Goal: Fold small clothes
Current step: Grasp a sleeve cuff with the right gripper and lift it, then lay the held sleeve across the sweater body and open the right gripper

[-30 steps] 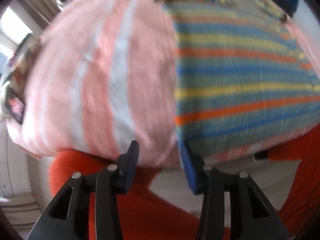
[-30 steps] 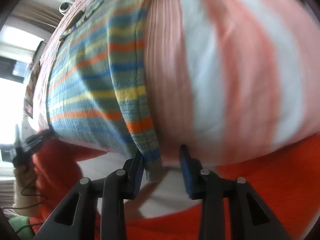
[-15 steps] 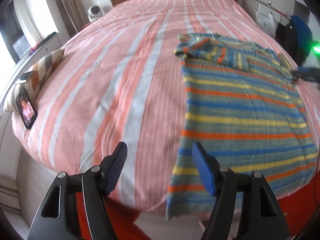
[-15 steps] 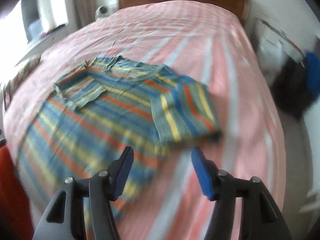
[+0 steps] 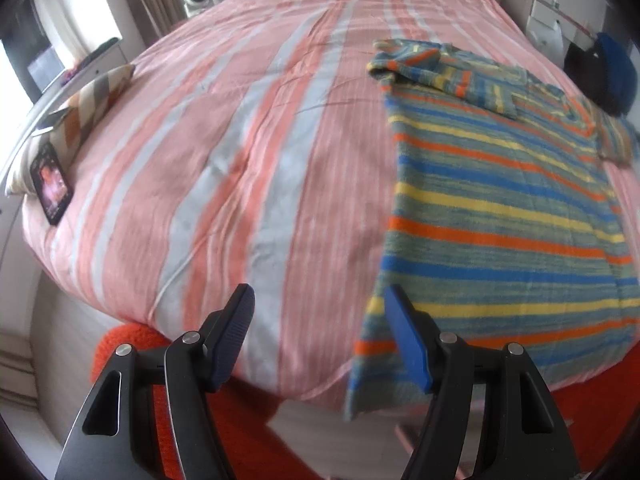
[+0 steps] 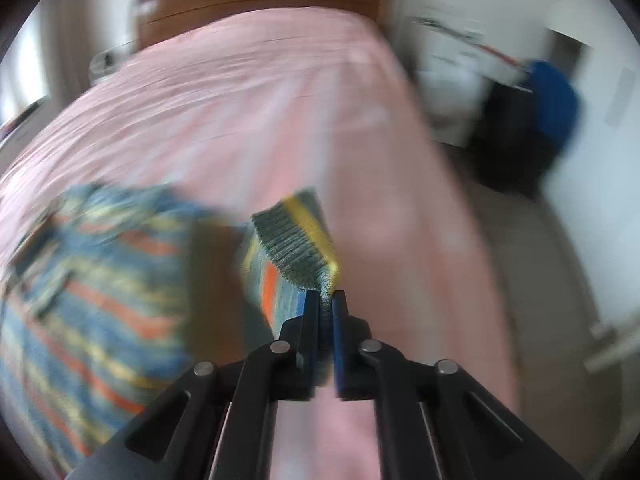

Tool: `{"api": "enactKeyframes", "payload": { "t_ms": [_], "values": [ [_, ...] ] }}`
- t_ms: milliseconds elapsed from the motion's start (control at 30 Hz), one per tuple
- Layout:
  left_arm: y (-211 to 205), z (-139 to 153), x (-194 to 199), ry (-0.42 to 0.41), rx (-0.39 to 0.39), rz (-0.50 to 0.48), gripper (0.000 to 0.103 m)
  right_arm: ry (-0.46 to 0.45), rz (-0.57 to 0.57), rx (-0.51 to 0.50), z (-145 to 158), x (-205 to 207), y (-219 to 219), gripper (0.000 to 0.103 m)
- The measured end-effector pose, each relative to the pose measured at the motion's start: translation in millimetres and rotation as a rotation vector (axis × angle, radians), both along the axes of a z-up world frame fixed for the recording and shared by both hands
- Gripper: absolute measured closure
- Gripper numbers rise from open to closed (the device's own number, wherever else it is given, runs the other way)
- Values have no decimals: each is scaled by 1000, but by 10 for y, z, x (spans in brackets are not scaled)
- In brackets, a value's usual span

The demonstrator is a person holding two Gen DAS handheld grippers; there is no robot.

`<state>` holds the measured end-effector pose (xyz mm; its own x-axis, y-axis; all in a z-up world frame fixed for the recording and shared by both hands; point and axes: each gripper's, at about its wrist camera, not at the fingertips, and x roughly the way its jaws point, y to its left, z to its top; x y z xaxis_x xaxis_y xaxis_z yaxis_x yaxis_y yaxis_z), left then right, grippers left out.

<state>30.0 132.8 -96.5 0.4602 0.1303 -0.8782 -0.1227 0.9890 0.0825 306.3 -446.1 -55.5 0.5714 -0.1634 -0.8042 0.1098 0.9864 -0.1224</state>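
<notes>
Half a second ago empty, the right gripper (image 6: 327, 300) has just closed its jaws on the sleeve (image 6: 296, 248), lifted at twelve o'clock. Striped sweater (image 5: 500, 208) lies flat on the pink bedspread (image 5: 240, 160) toward three o'clock. Left gripper (image 5: 320, 336) hangs agape, holding nothing.

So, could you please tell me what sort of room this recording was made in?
Most likely a bedroom in a home. A wide bed with a pink striped cover fills both views, a wooden headboard stands at its far end, and a cushion and a phone lie on its left edge.
</notes>
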Motion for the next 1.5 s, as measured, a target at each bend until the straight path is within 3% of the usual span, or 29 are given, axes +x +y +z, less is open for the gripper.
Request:
{"api": "enactKeyframes", "payload": {
  "t_ms": [100,233,400,533,600,633,667,733,800,900,1033,1167,1200,1233,1267,1367,1500],
  "values": [
    [-124,57,-35,-14,16,-28,33,43,-82,-32,-67,-99,-355,98],
    [-207,127,-93,-28,51,-50,33,77,-155,-94,-190,-289,-465,98],
    [-185,106,-90,-15,37,-37,33,141,-212,-101,-473,-430,-615,99],
    [-195,118,-118,-19,50,-46,33,252,-179,-2,-751,-384,-656,98],
    [-178,119,-124,-20,57,-43,33,240,-153,-6,-674,-383,-651,95],
    [-165,116,-119,-18,59,-40,33,238,-147,29,-572,-373,-683,83],
    [-150,115,-103,-16,60,-36,33,232,-148,49,-472,-362,-702,61],
    [-134,109,-62,-12,57,-29,34,157,-118,35,-170,-316,-639,47],
    [-132,101,20,-7,49,-22,34,99,-6,26,116,-142,-406,47],
    [-167,99,113,-1,47,-22,34,86,232,182,264,364,145,47],
    [-213,119,119,2,51,-39,33,125,422,181,11,934,836,48],
    [-216,46,111,25,61,-53,33,205,480,78,-428,1340,1142,49],
    [-207,9,118,36,61,-52,33,232,488,78,-504,1375,1169,54],
    [-197,-28,128,49,61,-48,33,284,511,68,-611,1425,1201,95],
    [-179,-63,141,61,58,-43,33,285,513,8,-637,1412,1235,100],
    [-156,-104,173,78,48,-31,33,188,465,-203,-515,1467,1316,100],
    [-176,-70,168,71,49,-27,33,127,422,-281,-537,1569,1441,100]
  ]
}}
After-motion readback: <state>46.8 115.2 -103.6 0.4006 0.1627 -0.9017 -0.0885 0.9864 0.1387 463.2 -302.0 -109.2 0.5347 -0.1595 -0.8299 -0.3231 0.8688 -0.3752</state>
